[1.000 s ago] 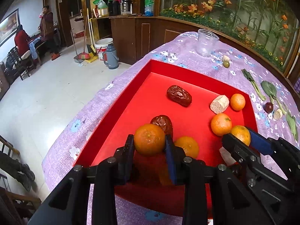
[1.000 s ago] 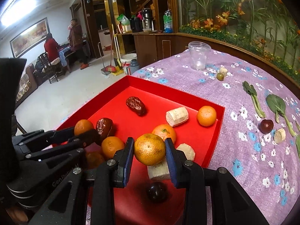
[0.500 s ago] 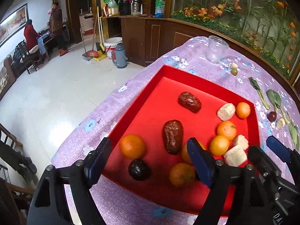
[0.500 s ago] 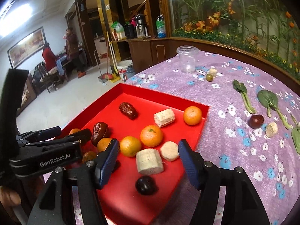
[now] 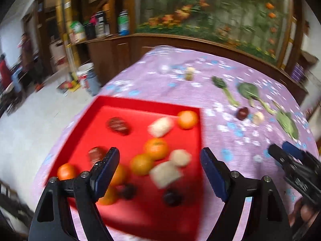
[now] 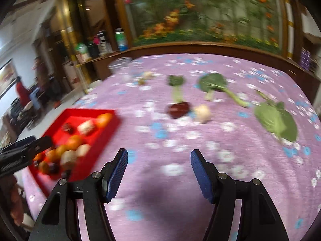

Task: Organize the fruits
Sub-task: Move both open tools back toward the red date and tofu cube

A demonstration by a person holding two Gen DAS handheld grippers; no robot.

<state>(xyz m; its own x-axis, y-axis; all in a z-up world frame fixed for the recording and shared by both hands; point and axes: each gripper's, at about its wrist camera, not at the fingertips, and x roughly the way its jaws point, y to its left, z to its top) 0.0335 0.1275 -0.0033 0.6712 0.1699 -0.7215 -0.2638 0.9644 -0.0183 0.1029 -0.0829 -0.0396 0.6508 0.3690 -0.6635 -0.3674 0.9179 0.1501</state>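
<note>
Hovering with jaws wide and empty: left gripper (image 5: pixel 160 164) above red tray (image 5: pixel 144 106), right gripper (image 6: pixel 158 162) over purple tablecloth (image 6: pixel 230 144), aimed toward dark fruit (image 6: pixel 178 109). Oranges (image 5: pixel 156 148) released since a second ago, now lying in tray. Both views blurred.

We could read no text in either view; any print on the bottles (image 5: pixel 122 23) and on the left gripper (image 6: pixel 16 157) body was too blurred to make out
</note>
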